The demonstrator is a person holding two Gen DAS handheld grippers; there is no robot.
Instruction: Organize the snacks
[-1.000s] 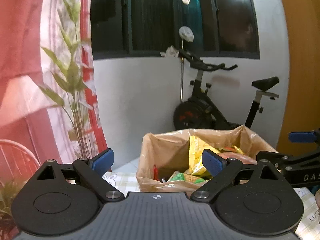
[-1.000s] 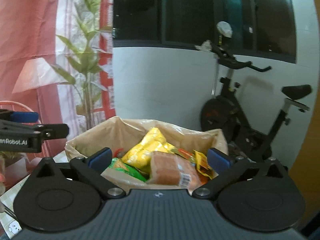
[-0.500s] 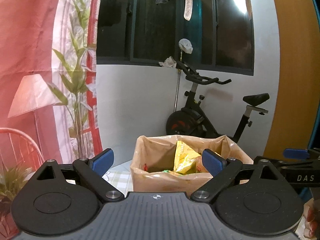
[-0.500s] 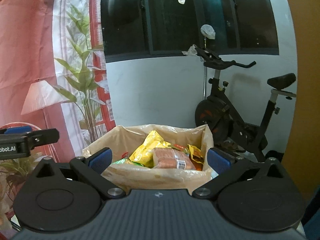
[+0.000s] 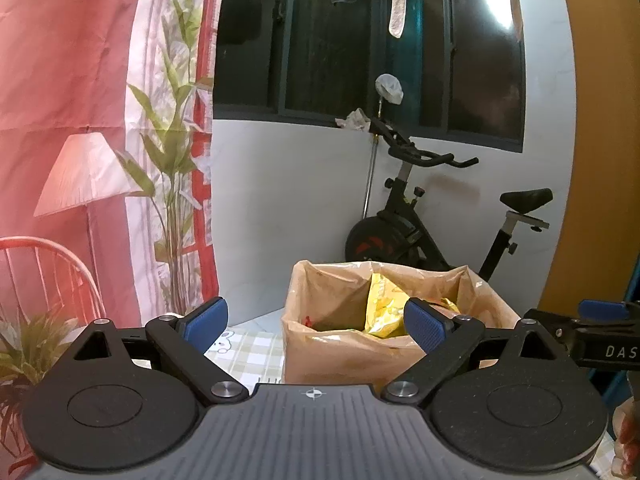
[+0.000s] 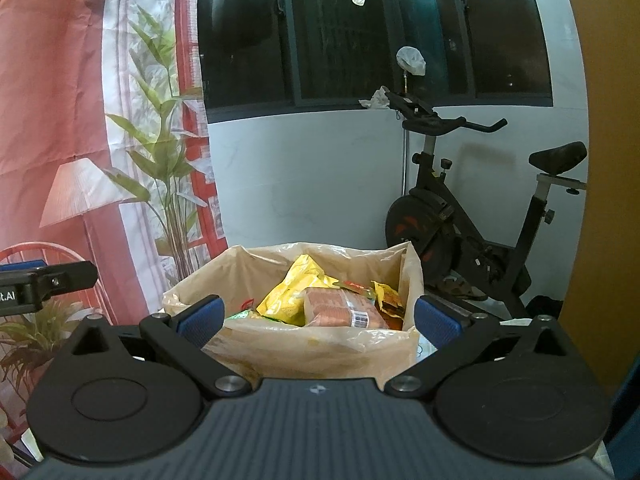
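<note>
Straight ahead of both grippers, on the checked table near its far edge: the lined box of snacks, yellow bag upright inside. Right gripper nearer, spread wide and empty; left gripper also spread, holding nothing.

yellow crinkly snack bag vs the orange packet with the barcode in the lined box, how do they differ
The yellow crinkly snack bag stands tilted, poking above the other snacks; the orange packet with the barcode lies lower and flatter. The yellow bag is rumpled and puffy, the orange packet blocky with a white barcode label. Both sit in the plastic-lined cardboard box, touched by neither hand-held gripper.
</note>
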